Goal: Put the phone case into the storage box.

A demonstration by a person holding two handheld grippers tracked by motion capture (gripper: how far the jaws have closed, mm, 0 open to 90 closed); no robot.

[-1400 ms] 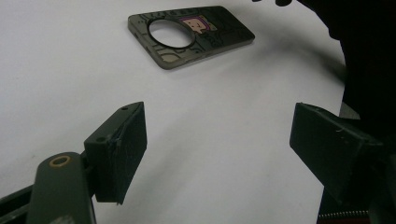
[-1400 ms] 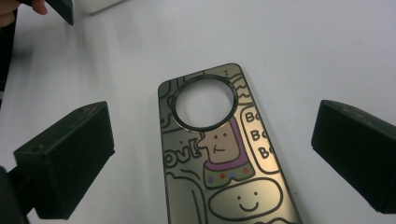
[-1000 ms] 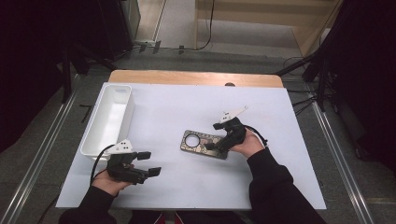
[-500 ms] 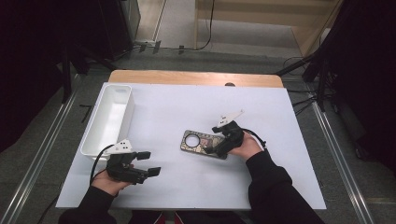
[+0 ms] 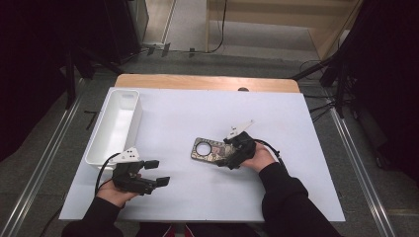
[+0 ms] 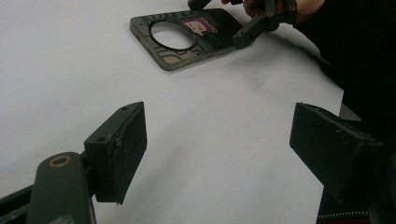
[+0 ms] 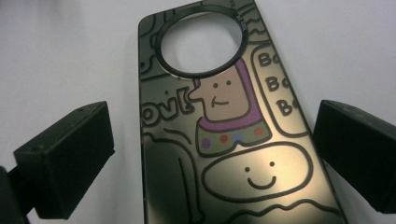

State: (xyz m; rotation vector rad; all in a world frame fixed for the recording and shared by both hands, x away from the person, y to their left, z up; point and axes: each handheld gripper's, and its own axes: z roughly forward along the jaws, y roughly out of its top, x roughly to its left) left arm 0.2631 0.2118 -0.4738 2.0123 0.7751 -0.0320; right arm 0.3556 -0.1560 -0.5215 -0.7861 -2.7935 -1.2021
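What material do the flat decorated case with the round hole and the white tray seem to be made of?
The case looks like hard glossy plastic: its dark surface shines like a mirror under the printed cartoon, though coated metal is possible. The white tray looks like moulded plastic, with smooth, slightly shiny walls and rounded corners.

A lab or recording studio: a wooden surface [image 5: 207,82] under a white sheet [image 5: 276,113] stands on grey floor between metal rails [image 5: 42,165], with dark stands at 2 o'clock [image 5: 341,74], black curtains at 10 o'clock and trailing cables [image 5: 222,29] at 12.
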